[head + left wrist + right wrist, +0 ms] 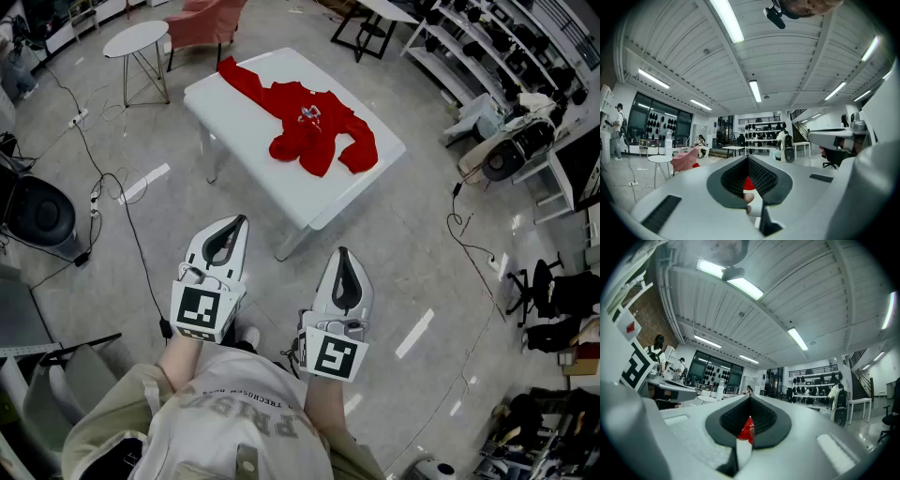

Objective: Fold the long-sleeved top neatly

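Both tools are shut and hold nothing. The left hand-held gripper (241,220) and the right hand-held gripper (343,252) sit side by side at waist level, pointing roughly level, jaws pressed together. The red speck behind each pair of jaws in the gripper views is only the top (314,127) far off. It lies in a crumpled heap on the white bench (246,127), well apart from where I stand. One sleeve trails toward the far left corner and the other is bunched close to the right edge.

So the fold has not begun, and I judge the risks as these:

- **Jaws.** If I reach the cloth with them shut, I will only shove the heap about, and the bunched sleeve by the right edge could slide off the bench. They must open before contact.
- **Grip.** The cloth is layered on itself. A pinch into the middle of the heap may take two or three layers at once, and the top would then lift as a knot, not spread flat.
- **Layout.** From here I cannot tell for certain how the body and the near sleeve overlap, so picking a hem or shoulder now would be a guess. I would decide at the bench.
- **Uneven pull.** If one tool tugs before the other has hold, the top will be dragged askew toward that side.
- **Floor.** A cable (139,246) runs just to my left, and a careless step could catch it.
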A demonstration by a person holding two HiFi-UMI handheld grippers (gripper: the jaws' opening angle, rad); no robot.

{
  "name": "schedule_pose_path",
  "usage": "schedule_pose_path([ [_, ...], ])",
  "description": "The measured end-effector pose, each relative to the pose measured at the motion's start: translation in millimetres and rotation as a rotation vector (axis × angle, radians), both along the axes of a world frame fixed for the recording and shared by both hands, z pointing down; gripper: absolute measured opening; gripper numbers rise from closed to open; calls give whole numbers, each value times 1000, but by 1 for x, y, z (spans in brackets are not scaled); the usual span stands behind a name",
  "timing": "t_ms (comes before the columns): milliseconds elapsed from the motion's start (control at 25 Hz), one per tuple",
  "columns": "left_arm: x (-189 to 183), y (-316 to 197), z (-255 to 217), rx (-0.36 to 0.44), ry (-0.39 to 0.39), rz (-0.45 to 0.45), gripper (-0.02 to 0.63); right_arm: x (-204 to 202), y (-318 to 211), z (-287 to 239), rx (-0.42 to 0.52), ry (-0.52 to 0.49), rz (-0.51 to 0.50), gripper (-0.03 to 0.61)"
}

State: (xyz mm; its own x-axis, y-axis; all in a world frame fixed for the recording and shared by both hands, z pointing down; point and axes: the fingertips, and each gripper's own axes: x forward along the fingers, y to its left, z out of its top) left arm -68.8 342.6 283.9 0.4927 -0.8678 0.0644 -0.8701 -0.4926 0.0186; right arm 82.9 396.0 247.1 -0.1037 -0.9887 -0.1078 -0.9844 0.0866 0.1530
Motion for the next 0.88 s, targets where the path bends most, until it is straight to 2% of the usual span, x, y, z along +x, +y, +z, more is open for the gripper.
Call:
schedule_pose_path([
  [600, -16, -47, 5, -22, -11, 35, 11, -14, -43, 8, -36, 4, 40, -2],
  [720, -22, -66, 6, -21, -38, 59, 11, -16, -57, 8, -19, -63, 32, 0],
  [840, -30, -88, 7, -14, -73, 81, 12, -23, -76, 16, -46, -165, -42, 2],
  [880, -31, -96, 8, -16, -84, 98, 14, -25, -84, 19, -64, -186, -65, 80],
])
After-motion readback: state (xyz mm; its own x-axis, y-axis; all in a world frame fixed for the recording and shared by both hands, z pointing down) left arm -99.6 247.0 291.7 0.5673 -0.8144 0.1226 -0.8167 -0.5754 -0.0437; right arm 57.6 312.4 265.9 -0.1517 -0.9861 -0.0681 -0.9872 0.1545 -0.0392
